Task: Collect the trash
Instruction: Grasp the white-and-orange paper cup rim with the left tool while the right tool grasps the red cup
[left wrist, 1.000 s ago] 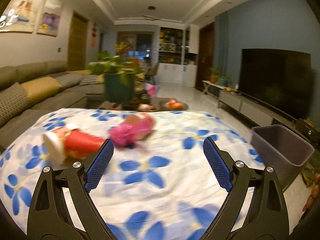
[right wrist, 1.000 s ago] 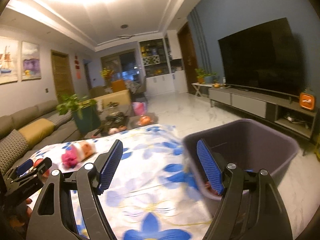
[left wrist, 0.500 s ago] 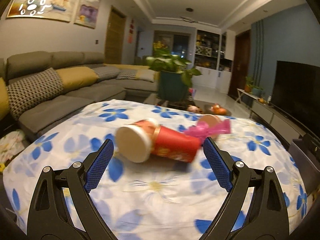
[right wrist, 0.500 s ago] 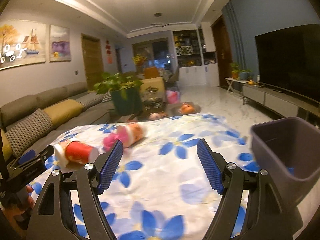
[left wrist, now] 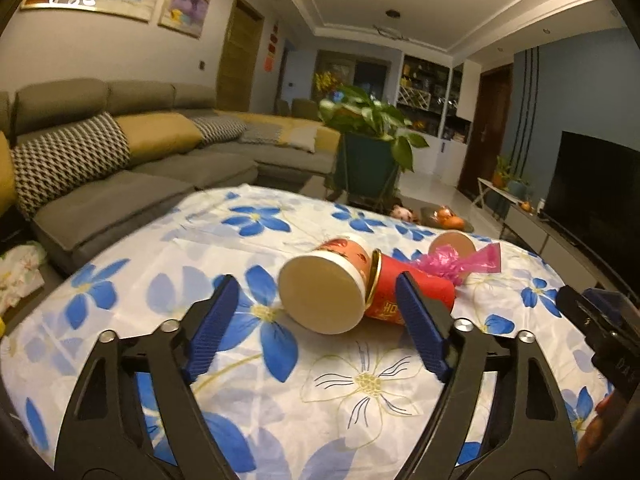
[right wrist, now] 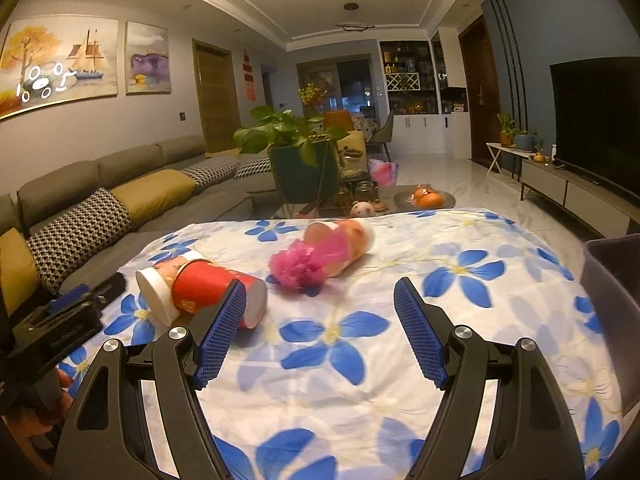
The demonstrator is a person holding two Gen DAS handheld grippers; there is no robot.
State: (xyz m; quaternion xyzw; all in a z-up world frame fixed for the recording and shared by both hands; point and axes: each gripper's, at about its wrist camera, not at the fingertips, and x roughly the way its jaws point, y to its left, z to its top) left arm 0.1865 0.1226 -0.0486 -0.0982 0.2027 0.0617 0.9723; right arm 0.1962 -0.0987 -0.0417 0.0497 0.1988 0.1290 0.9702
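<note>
A patterned paper cup (left wrist: 320, 292) lies on its side on the flowered tablecloth (left wrist: 160, 280), base toward me, its top tucked into a red cup (left wrist: 420, 288). My left gripper (left wrist: 316, 320) is just short of that base; its jaws are closing, and the pads do not touch the cup. Behind lies a third cup (left wrist: 452, 244) wrapped in crumpled pink plastic (left wrist: 460, 264). In the right wrist view the red cup (right wrist: 216, 292) and the pink plastic (right wrist: 304, 264) lie ahead and to the left. My right gripper (right wrist: 320, 332) is open over bare cloth with nothing between its fingers.
A grey bin (right wrist: 612, 300) stands off the table's right edge. A grey sofa (left wrist: 120, 152) runs along the left. Beyond the table are a potted plant (right wrist: 296, 148) and a low table with oranges (right wrist: 428, 198). A TV (right wrist: 596, 120) fills the right wall.
Both views swung left, away from the bin. My left gripper came up close behind the lying cups and its jaws narrowed. The right gripper moved from over the bin to above the cloth.
</note>
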